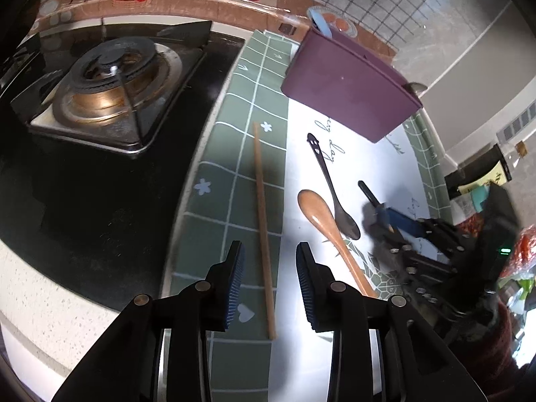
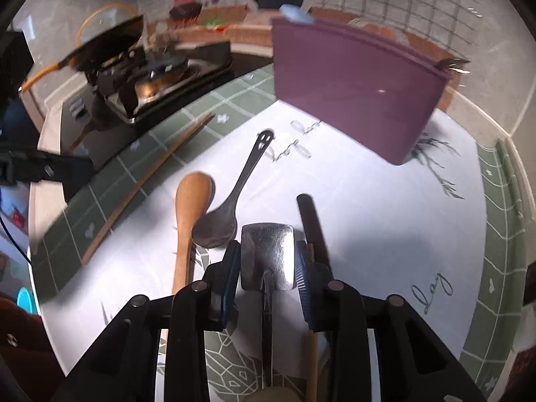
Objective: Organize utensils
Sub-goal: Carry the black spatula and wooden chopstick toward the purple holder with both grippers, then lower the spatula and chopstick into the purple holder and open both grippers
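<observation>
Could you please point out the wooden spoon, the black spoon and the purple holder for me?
wooden spoon (image 2: 194, 189): right wrist view, on its bowl.
black spoon (image 2: 217, 226): right wrist view, on its bowl.
purple holder (image 1: 348, 83): left wrist view, on its front wall.

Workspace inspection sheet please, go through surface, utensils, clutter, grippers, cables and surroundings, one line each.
Surface: green-and-white patterned mat on the counter beside a gas stove.
Job's things: chopstick on the mat's green border; wooden spoon and black spoon side by side, bowls touching; black handle lying right of them; purple bin at the back with utensils sticking out; metal spoon in the right gripper.
Clutter: red packaging at the right edge.
Grippers: left gripper open above the chopstick; right gripper shut on the metal spoon.
Cables: thin dark cable at the left edge.
Surroundings: tiled wall.
</observation>
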Tool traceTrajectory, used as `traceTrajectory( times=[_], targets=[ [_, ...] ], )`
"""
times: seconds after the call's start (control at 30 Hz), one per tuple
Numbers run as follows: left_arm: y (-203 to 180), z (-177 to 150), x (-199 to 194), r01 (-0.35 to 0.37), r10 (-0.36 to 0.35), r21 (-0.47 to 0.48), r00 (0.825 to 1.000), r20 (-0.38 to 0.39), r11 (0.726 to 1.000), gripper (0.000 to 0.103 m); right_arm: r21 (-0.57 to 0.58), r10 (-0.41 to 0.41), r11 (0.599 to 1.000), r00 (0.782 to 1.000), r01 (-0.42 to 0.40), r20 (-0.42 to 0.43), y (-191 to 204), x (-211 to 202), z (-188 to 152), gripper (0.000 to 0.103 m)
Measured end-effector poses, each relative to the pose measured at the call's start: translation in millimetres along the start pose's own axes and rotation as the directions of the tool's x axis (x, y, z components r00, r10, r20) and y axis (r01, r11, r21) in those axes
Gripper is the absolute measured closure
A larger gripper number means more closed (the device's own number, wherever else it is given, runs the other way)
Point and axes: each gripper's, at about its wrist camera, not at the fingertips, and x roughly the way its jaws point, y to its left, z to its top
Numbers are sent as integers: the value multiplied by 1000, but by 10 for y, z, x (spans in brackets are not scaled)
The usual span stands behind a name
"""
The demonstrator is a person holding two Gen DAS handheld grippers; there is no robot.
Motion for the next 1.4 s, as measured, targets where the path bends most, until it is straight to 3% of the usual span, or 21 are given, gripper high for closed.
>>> traceTrajectory(
  times=[0.2,0.3,0.53,0.67,0.8,0.9,1.0,1.13,1.4],
  targets=[
    [-91,274,243,-84,83,9,996,34,996,70,115,-21,993,993,8,115,-144,-420,-15,74],
    [-114,397,390,-169,166,31,983,79,985,71,167,-46,986,988,22,144,-226,-565,-65,74],
    [-211,453,654,-265,261,74,963,65,961,81,237,-85,970,988,53,127,-332,-625,-219,74],
    [-268,483,703,-278,273,92,960,61,956,82,253,-102,965,988,70,117,-349,-640,-291,74],
    [-238,501,694,-242,239,91,970,41,966,97,281,-121,956,984,81,127,-383,-688,-323,74],
    [-172,463,599,-153,151,53,988,38,987,97,307,-129,949,980,77,153,-415,-767,-298,74],
    [-228,366,352,-75,71,56,994,83,996,97,328,-127,943,975,61,183,-447,-857,-247,74],
    [-292,324,34,-1,-7,65,991,136,998,97,347,-120,937,971,42,206,-476,-922,-175,74],
    [-399,382,-369,63,-85,106,972,221,992,97,338,-124,940,972,51,198,-406,-898,-81,74]
  ],
)
